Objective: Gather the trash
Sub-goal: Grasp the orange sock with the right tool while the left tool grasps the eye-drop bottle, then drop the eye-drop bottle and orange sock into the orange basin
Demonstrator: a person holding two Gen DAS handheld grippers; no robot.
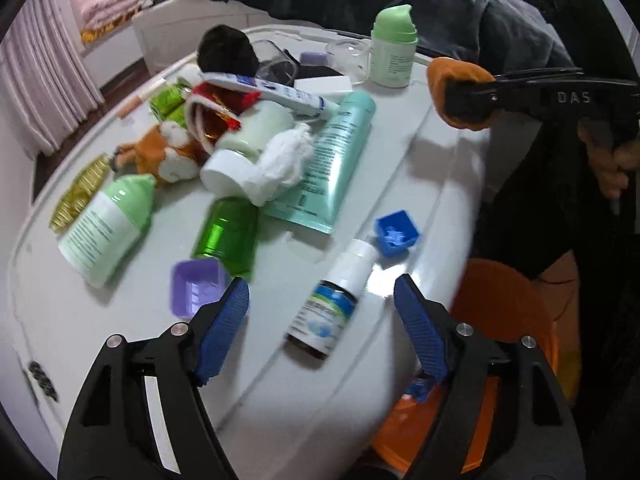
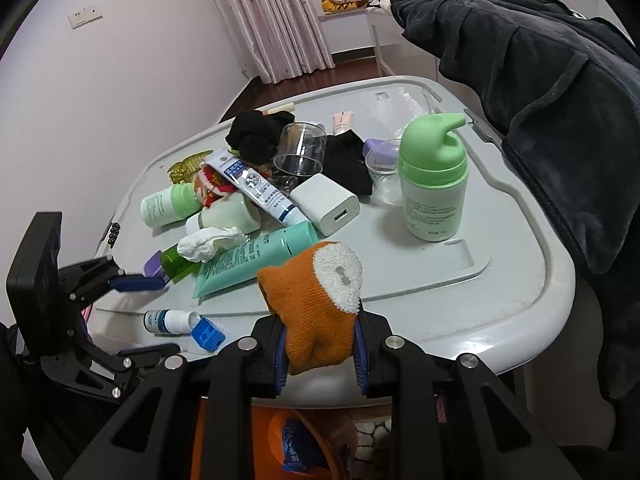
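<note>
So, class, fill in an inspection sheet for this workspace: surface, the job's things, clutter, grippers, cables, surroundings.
Surface: white plastic lid serving as a tabletop, crowded on one side.
Job's things: crumpled tissue on the pile; orange bin below the lid's near edge, with a blue wrapper inside.
Clutter: teal tube, small dropper bottle lying flat, blue cap, purple cap, upright green pump bottle, white charger, clear glass.
Grippers: left gripper open above the dropper bottle, not touching it; right gripper shut on an orange sock.
Cables: nothing seen.
Surroundings: dark jacket, curtains, wall socket.
</note>
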